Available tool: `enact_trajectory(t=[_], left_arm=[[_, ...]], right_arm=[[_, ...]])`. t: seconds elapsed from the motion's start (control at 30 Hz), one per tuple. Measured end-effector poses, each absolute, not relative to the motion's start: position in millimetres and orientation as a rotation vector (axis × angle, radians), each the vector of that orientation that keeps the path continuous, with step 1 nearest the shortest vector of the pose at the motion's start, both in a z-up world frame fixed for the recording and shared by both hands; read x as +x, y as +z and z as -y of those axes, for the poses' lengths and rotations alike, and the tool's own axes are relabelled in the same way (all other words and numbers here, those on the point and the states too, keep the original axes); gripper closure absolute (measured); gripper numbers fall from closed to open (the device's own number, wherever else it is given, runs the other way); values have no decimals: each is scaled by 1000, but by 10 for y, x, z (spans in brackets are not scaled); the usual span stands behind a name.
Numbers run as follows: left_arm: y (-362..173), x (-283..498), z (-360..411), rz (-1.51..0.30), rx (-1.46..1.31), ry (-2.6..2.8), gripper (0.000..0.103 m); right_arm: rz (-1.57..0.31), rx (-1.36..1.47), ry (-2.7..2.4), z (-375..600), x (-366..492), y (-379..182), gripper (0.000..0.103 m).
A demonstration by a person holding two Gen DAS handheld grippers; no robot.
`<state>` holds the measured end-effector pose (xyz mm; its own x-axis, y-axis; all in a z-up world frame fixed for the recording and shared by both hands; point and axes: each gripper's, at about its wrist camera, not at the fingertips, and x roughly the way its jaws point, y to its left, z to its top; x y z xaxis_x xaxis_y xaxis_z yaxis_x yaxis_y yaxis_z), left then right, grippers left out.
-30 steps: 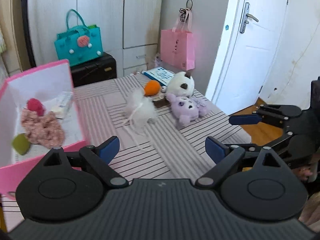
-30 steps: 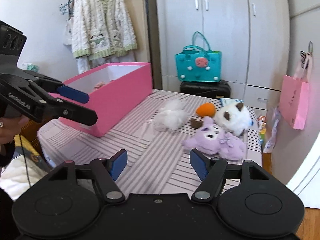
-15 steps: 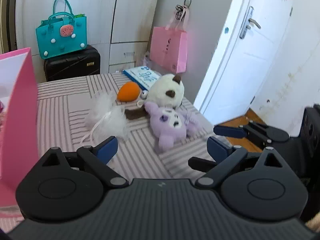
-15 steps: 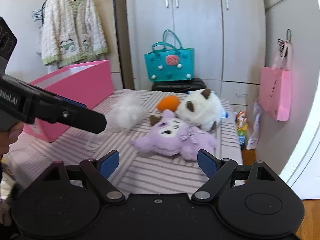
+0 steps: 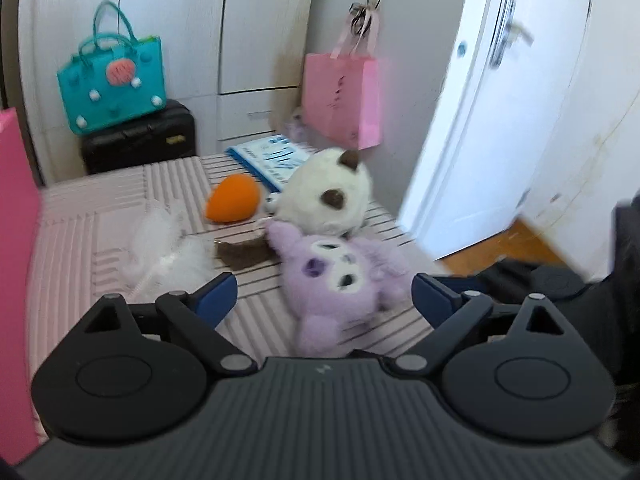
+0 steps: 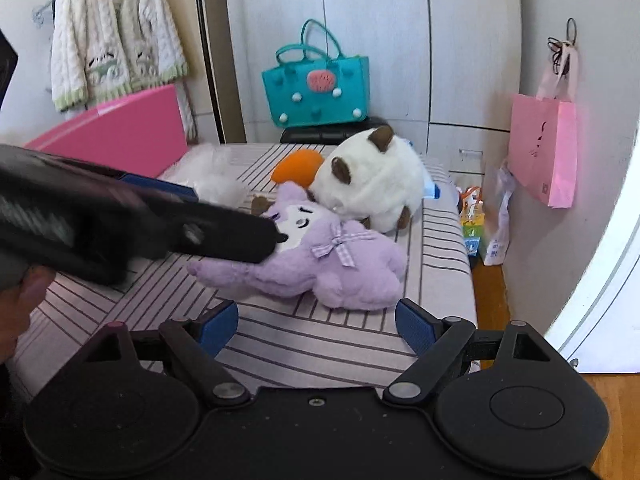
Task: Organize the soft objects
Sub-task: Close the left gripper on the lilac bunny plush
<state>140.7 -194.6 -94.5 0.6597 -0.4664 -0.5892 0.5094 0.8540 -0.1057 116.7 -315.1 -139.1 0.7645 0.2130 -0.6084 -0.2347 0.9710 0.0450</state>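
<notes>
Both tongs are seen released and holding nothing. The left tongs (image 5: pixel 324 294) are held over the purple plush (image 5: pixel 336 280), which lies on the striped bed (image 6: pixel 440 248). The right tongs (image 6: pixel 316 326) are at 6 o'clock of the same plush. A white plush (image 6: pixel 372 184) is touching it at 12 o'clock, an orange toy (image 5: pixel 234 198) is at 10 o'clock, and a pink box (image 6: pixel 132 140) is seen at 9 o'clock.

Both handheld tools are matte black plastic: the left gripper (image 5: pixel 324 300) and right gripper (image 6: pixel 316 326) each carry 2 angular link arms with silver pivot screws, blue pads (image 6: pixel 218 326) at the fingertips, 2 round raised discs and a ribbed grey centre panel. A bare-skinned hand (image 6: pixel 18 308) shows at the edge.
</notes>
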Motion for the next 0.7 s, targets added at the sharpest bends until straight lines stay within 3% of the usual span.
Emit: enact_trajectory(t=[0.17, 0.23, 0.47, 0.7], left_arm=[[-993, 1511, 1926, -688, 20, -566, 11], [-1014, 1562, 1934, -713, -8, -578, 18], [-1172, 1701, 1899, -797, -109, -614, 56], [-1194, 1653, 1879, -779, -141, -611, 62]], right_arm=[[-659, -56, 233, 3111, 1227, -1403, 13], [-665, -64, 217, 3114, 1251, -1403, 12], [-675, -97, 218, 3170, 1317, -1372, 9], [-657, 2, 252, 3208, 1337, -1409, 9]])
